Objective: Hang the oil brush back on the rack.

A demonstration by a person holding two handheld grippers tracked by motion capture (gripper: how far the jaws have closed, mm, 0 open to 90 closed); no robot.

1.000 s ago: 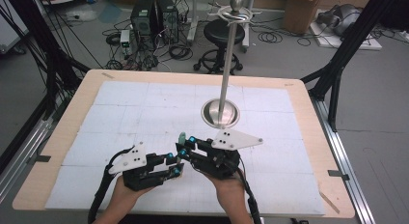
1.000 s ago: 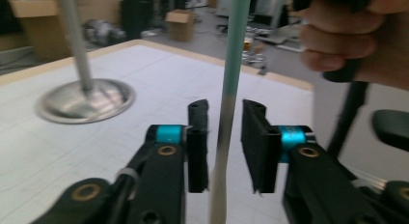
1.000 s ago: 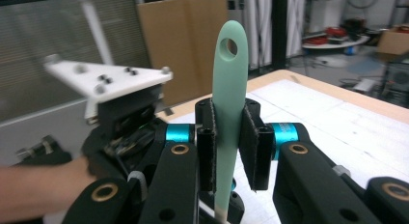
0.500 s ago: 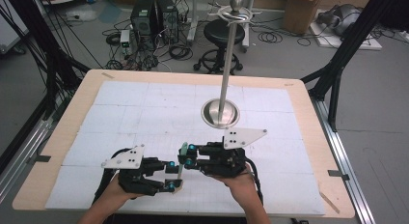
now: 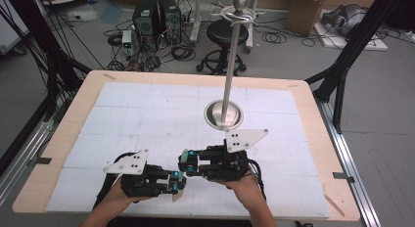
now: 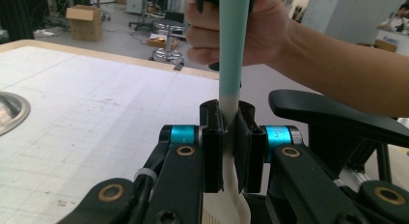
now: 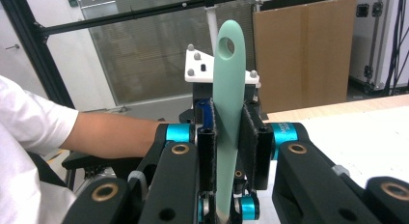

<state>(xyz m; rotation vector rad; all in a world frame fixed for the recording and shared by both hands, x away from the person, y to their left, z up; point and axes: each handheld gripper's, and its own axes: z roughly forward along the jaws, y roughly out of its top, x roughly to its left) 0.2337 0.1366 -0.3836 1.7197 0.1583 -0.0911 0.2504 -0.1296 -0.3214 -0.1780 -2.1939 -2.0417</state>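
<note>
A utensil with a mint-green handle [image 7: 229, 79] and a cream end [image 6: 226, 195] runs between my two grippers near the table's front edge. The left gripper [image 6: 230, 122] is shut on the cream part where it meets the green handle [image 6: 229, 50]; its jaws have just been closing on it. The right gripper [image 7: 230, 122] is shut on the green handle, whose end with a hole rises past the jaws. In the high view the left gripper [image 5: 178, 180] and right gripper [image 5: 185, 161] meet tip to tip, and a cream tip [image 5: 176, 195] pokes out below them.
A metal stand with a round dish base [image 5: 222, 114] and a tall pole [image 5: 230, 56] rises from the white mat [image 5: 147, 114] behind the right gripper. The table's wooden rim [image 5: 313, 139] frames the mat. A stool and cables lie on the floor beyond.
Both grippers have shifted slightly toward the table's front, the right one a little rightward. They still face each other tip to tip.
</note>
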